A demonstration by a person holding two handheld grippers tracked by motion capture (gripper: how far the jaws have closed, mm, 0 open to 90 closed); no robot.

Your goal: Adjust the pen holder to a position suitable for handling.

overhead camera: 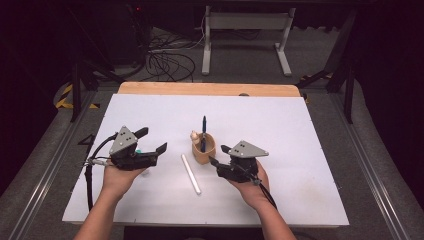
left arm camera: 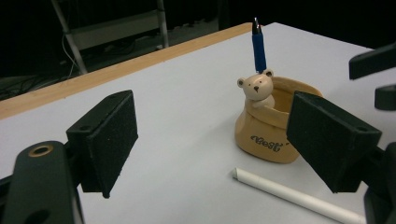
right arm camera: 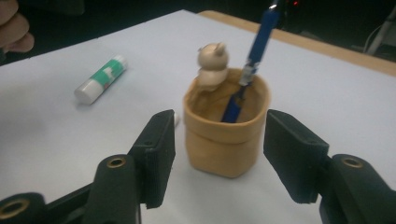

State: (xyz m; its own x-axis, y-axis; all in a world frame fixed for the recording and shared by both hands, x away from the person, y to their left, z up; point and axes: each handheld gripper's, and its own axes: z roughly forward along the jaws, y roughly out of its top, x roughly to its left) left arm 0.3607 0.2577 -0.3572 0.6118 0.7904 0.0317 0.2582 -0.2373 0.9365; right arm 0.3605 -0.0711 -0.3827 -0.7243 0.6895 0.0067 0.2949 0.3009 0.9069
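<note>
A tan cup-shaped pen holder (overhead camera: 203, 150) with a small bear on its rim stands mid-table, and a blue pen (overhead camera: 204, 126) stands upright in it. A white stick-like pen (overhead camera: 190, 173) lies flat just in front of it. My left gripper (overhead camera: 152, 140) is open and holds nothing, left of the holder; its view shows the holder (left arm camera: 268, 128), blue pen (left arm camera: 258, 44) and white pen (left arm camera: 299, 196) between its spread pads. My right gripper (overhead camera: 218, 155) is open close to the holder's right side. The holder (right arm camera: 226, 130) sits just ahead between its jaws, untouched.
A green-and-white glue stick (right arm camera: 100, 79) lies on the white board (overhead camera: 300, 130) near the person's left hand (right arm camera: 14, 25). A wooden strip (overhead camera: 210, 88) edges the far side of the table. Cables (overhead camera: 170, 60) and a white metal frame (overhead camera: 247, 35) lie on the floor beyond.
</note>
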